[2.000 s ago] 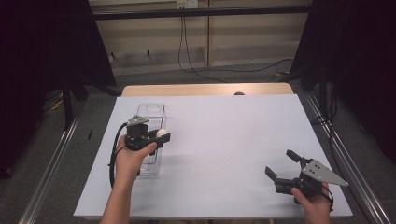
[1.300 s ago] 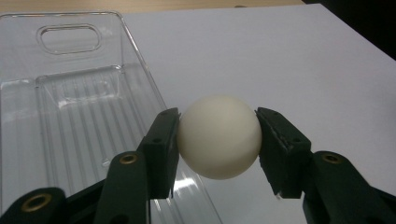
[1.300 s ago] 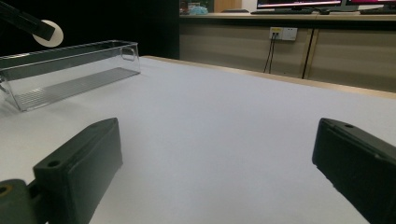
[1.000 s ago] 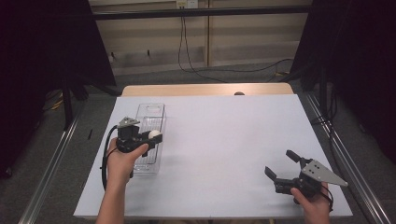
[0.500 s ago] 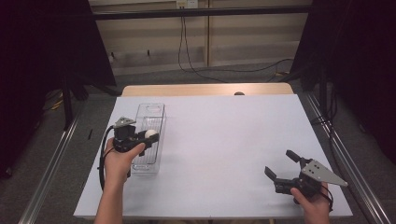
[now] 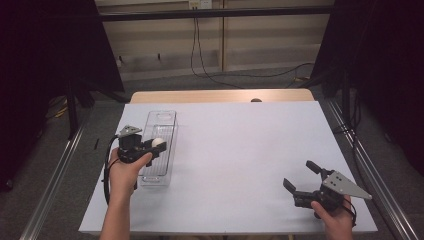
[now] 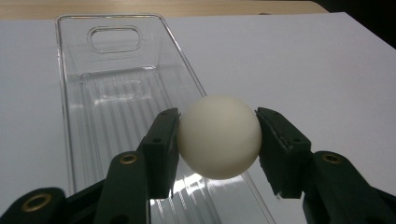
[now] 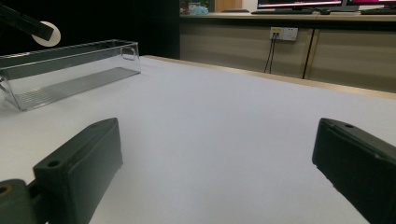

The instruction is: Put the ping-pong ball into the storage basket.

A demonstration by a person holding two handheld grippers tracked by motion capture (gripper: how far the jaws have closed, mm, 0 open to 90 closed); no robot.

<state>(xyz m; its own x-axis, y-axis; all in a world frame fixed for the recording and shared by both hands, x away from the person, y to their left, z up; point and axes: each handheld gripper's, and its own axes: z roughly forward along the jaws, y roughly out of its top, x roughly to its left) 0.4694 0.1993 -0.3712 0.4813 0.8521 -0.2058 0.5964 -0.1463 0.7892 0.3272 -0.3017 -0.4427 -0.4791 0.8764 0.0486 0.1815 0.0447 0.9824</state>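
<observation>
White table [image 6: 240,150] | left gripper [image 7: 217,140] clamps ball [image 7: 218,136] over tray [image 7: 116,93] | right gripper [image 6: 302,180] apart

This looks like a lab or recording room set up for handling trials. A bench [image 6: 240,150] under a plain white sheet stands inside a dark frame, with black curtains [image 6: 45,60] hung at left and right and metal rails [image 6: 55,180] along the floor beside it. On the far wall, panelled in beige, sits a power socket [image 6: 199,4] with cables [image 6: 200,55] trailing down to the grey carpet. In the right gripper view, monitors [image 8: 322,3] stand on a far counter (probably a workstation, though little of them is in frame).
</observation>
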